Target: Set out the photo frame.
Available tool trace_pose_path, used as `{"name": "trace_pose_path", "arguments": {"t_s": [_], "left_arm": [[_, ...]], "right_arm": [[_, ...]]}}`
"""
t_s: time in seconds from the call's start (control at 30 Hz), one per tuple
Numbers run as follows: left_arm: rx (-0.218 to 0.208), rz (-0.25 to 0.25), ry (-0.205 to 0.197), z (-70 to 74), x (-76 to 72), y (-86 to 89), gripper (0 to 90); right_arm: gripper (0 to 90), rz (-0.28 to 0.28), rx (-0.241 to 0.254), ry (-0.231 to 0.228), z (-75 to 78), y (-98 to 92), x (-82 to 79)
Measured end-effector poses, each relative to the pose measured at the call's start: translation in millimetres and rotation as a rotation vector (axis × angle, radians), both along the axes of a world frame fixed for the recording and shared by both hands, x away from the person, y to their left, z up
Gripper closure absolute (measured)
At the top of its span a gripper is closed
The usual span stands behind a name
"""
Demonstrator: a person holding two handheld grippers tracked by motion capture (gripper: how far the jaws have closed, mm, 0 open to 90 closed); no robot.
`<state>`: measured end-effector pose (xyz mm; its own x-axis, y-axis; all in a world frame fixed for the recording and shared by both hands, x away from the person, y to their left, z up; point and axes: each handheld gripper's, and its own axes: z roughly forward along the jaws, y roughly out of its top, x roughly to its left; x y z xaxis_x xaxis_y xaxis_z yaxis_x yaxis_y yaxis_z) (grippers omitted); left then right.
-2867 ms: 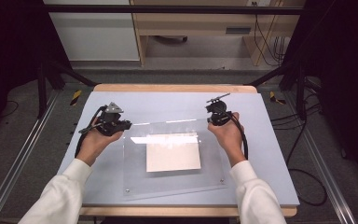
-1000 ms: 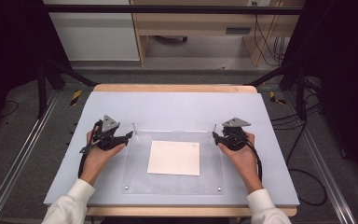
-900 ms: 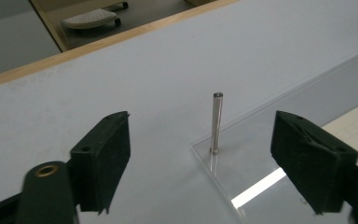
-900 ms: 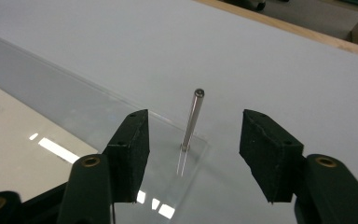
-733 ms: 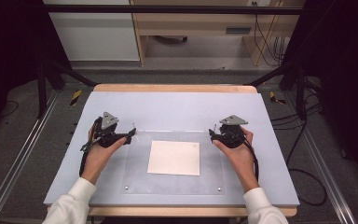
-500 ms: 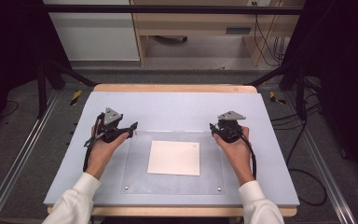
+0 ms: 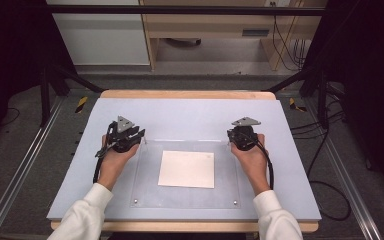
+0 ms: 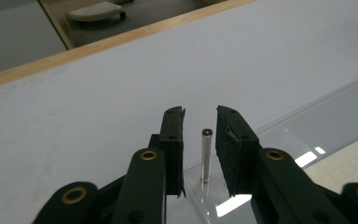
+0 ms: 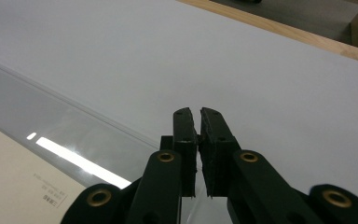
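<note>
A clear sheet (image 7: 185, 172) lies flat on the table (image 7: 190, 115) toward its near edge, a white paper (image 7: 187, 169) under its middle. At its far-left corner the left gripper (image 8: 200, 122) stands open around an upright metal pin (image 8: 206, 154). At the far-right corner the right gripper (image 9: 195, 114) is nearly closed; what it grips cannot be told.

Even overhead light leaves the bench (image 7: 180, 115) bright and the surrounding room dark, white glare streaks lie on the clear sheet (image 9: 70, 158), and all views look slightly soft.
</note>
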<state>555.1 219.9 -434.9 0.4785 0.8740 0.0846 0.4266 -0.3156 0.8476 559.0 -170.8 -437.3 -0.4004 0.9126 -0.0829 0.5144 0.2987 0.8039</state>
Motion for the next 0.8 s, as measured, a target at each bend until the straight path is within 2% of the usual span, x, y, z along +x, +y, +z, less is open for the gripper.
{"name": "trace_pose_path", "arguments": {"t_s": [0.3, 0.5, 0.63, 0.7, 0.8], "left_arm": [[0.017, -0.017, 0.015, -7.5, 6.3, -4.8, 84.0], [0.025, -0.005, 0.017, -6.6, 5.9, -7.0, 84.5], [0.025, 0.000, 0.030, -5.4, 6.1, -7.3, 84.7], [0.015, 0.001, 0.038, -5.0, 6.1, -6.5, 84.9], [0.021, -0.001, 0.042, -4.4, 5.9, -6.6, 84.9]], "right_arm": [[85.8, 0.003, 0.008, 0.011, 0.9, -0.9, 0.7], [85.9, 0.003, 0.004, 0.026, 2.7, 0.4, 2.0], [86.0, -0.001, -0.001, 0.047, 4.7, 1.4, 3.0], [86.1, 0.001, 0.003, 0.050, 4.9, 1.3, 2.7], [86.1, 0.003, 0.003, 0.052, 5.0, 1.3, 2.7]]}}
